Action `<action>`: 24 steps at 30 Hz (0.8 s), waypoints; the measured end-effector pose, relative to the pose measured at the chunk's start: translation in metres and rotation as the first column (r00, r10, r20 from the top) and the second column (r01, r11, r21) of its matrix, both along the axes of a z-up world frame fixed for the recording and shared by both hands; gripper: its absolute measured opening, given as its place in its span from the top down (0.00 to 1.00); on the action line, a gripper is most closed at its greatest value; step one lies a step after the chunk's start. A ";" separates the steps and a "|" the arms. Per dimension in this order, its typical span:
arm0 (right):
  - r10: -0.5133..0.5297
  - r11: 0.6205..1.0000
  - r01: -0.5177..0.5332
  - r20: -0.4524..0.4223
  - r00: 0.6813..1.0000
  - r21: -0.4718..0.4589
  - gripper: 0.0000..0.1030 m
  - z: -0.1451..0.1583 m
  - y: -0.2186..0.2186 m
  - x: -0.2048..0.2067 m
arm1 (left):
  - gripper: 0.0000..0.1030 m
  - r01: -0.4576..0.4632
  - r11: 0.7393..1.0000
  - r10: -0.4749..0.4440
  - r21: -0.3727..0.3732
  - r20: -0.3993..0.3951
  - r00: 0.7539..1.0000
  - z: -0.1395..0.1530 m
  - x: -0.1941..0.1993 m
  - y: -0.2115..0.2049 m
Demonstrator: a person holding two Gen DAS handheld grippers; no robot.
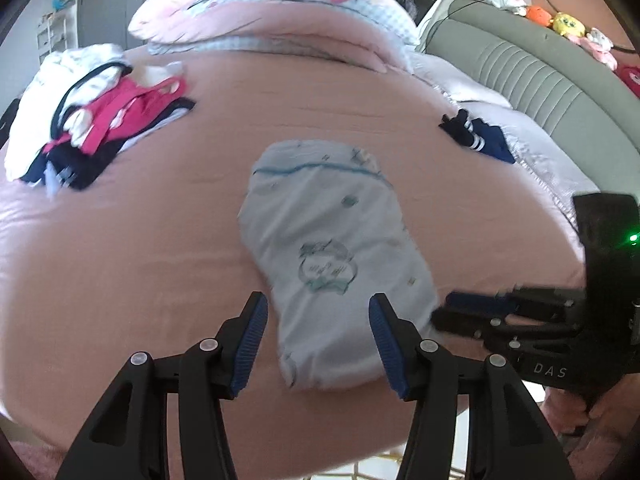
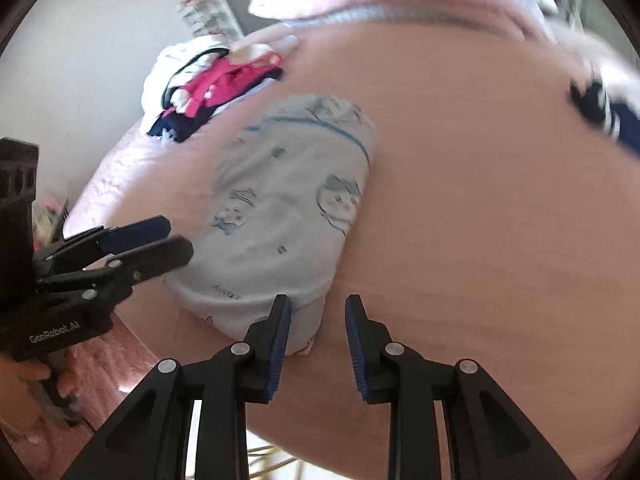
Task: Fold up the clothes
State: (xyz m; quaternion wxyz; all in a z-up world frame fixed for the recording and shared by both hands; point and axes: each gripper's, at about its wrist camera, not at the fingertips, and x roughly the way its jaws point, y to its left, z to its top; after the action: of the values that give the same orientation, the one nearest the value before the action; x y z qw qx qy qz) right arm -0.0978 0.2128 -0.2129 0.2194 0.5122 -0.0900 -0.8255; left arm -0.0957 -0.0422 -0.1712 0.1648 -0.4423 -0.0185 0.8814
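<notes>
Item: pale blue printed garment [image 1: 328,256], lying flat as a narrow folded strip on the pink bed sheet [image 1: 140,240], long axis running from 6 toward 12 o'clock in the left wrist view. Blue trim line crossing near its 12 o'clock end.

Left gripper [image 1: 318,344]: jaws spread wide, holding nothing, straddling the strip's 6 o'clock end.

Right gripper [image 2: 316,340]: jaws parted, less wide, holding nothing; left finger over the strip's near corner at 6 o'clock, right finger over bare sheet. In the left wrist view, tips just beside the garment's edge at 4 o'clock.

Also on the bed: heap of mixed clothes [image 1: 92,116] at 10 o'clock, navy striped piece [image 1: 480,140] at 2 o'clock, both well apart from the strip. Pillow [image 1: 280,12] at 12 o'clock.

Stage: fits either a lengthwise fold just laid down or a strip awaiting a crosswise fold; not settled by these views.

Handling notes, as judgement: soft thin knit, layers prone to sliding. For any grip at the near end, take all layers together at both corners, keep both corners level, lift low, avoid dragging the sheet. Right wrist view blurred; edges uncertain there.
</notes>
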 end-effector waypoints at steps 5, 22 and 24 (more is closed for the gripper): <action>-0.057 0.998 0.056 0.010 0.998 0.035 0.73 -0.001 0.018 -0.015 | 0.52 0.067 0.995 -0.071 0.069 0.050 0.996 0.001 0.001 0.021; 0.138 0.986 -0.145 -0.095 0.986 -0.079 0.54 0.013 0.009 -0.137 | 0.72 -0.197 0.925 0.092 0.325 0.314 0.945 -0.039 0.033 0.030; 0.158 0.982 -0.171 -0.150 0.976 -0.077 0.39 0.023 -0.001 -0.146 | 0.72 -0.237 0.908 0.121 0.344 0.326 0.937 -0.043 0.033 0.021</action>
State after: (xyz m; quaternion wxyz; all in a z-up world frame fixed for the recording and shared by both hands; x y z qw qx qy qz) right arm -0.2443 0.2116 -0.1901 0.3156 0.4470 -0.0684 -0.8342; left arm -0.0629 -0.0212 -0.2138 0.1597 -0.5260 -0.2537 0.7959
